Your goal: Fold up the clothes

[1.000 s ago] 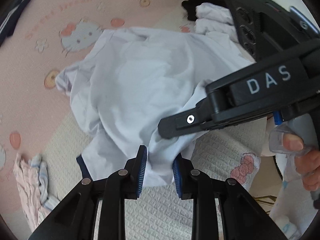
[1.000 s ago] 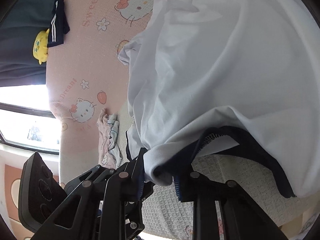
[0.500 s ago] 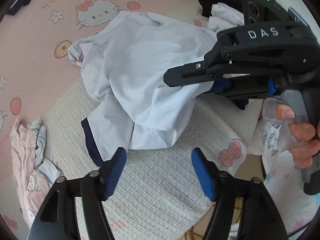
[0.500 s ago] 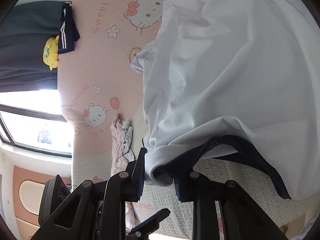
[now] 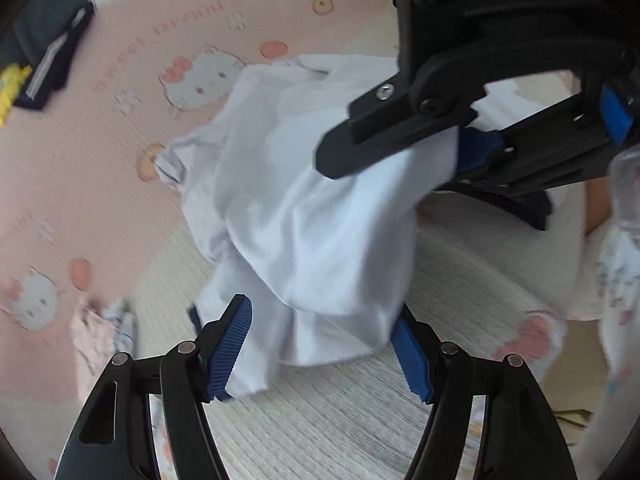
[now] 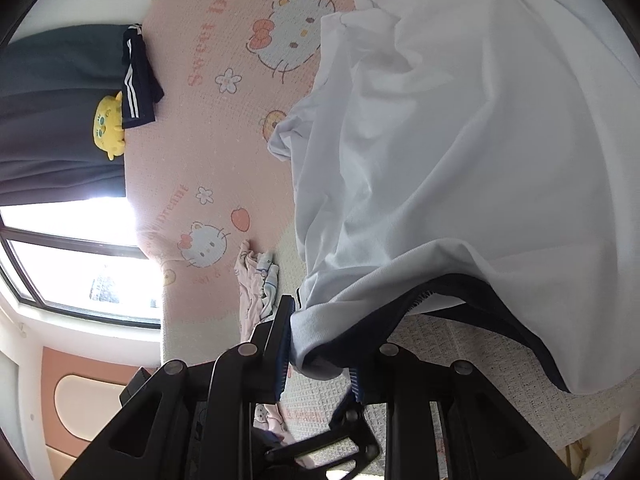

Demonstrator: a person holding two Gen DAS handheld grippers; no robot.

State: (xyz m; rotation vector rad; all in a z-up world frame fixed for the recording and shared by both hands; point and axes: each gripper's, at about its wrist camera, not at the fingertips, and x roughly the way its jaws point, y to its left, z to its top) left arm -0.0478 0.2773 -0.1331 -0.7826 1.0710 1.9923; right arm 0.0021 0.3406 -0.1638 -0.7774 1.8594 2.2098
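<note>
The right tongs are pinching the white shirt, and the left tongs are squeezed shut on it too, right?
Not quite. The right tongs do pinch the white shirt at its dark-trimmed edge. But the left tongs are open: the left wrist view shows the blue pads spread wide, with shirt cloth lying loosely between them, not squeezed.

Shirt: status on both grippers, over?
Left gripper open, jaws just widened, shirt fold between them, not pinched. Right gripper shut on shirt's navy-trimmed edge. Small pink garment lies beside it, not blocking.
</note>
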